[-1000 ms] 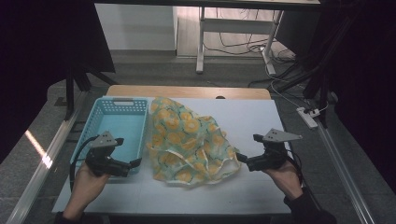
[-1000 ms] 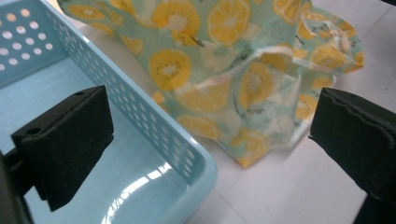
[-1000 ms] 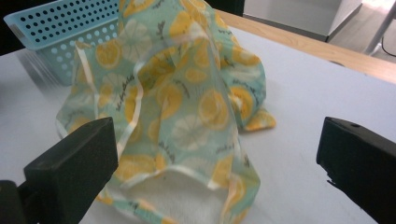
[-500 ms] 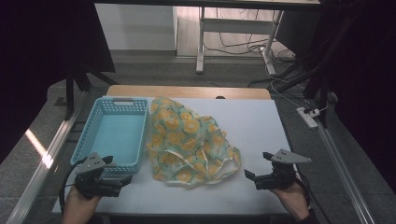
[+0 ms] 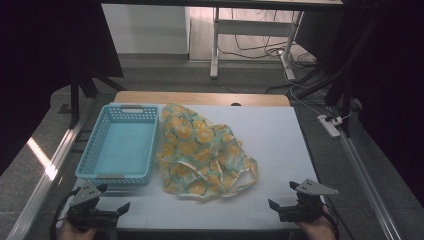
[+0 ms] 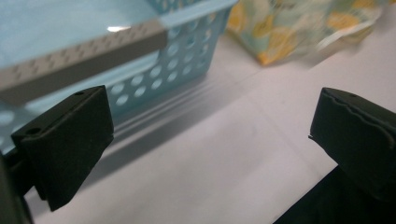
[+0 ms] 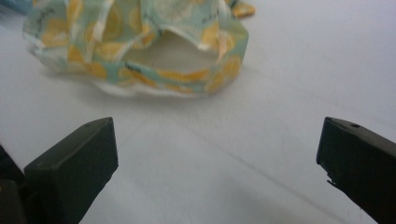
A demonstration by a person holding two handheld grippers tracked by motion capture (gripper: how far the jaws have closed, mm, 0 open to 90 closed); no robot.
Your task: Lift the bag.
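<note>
Now I have pulled both grippers, left gripper [image 5: 111,212] and right gripper [image 5: 280,209], back to the counter's [image 5: 280,135] near edge, jaws spread wide, leaving the cloth bag [image 5: 202,150] beside the basket [image 5: 122,145].

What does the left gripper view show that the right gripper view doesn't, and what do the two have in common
Left gripper view: the perforated side wall and rim of the blue basket close ahead, standing on the table. Right gripper view: an open loop of the lemon-print cloth with white table visible through it. Both share the white table and that cloth, blurred at the top of the left one; the left gripper and the right gripper each have jaws wide apart and hold nothing.
</note>
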